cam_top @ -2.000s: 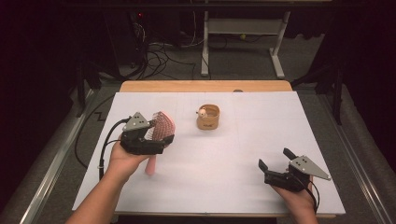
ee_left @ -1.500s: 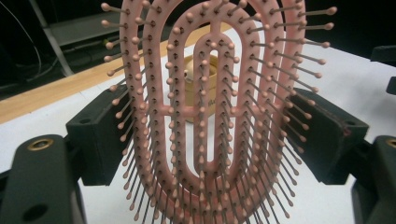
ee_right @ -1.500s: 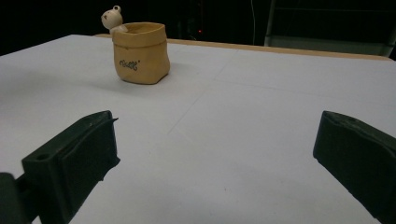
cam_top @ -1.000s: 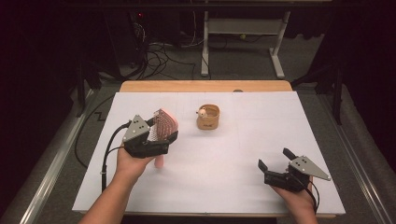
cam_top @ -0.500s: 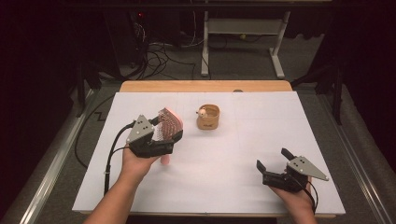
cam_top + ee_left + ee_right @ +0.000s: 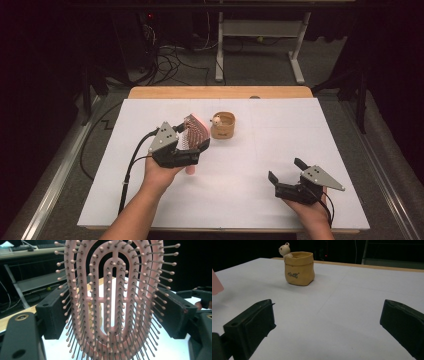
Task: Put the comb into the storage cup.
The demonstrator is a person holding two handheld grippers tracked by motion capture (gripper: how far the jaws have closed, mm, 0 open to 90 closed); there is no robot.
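L gripper (image 6: 196, 146) clamps brush (image 6: 115, 302); R view: bear (image 6: 284, 249), prob. ceramic.

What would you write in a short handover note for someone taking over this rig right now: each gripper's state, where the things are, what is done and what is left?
Left gripper: shut on the pink hairbrush, holding it by the head, raised off the white table, handle pointing down.
Right gripper: open, holding nothing, low at the near right of the table.
Tan bear pot: upright at mid-table, just beyond the brush.
Done: brush picked up.
Left: probably standing the brush in the pot, handle first, then releasing.
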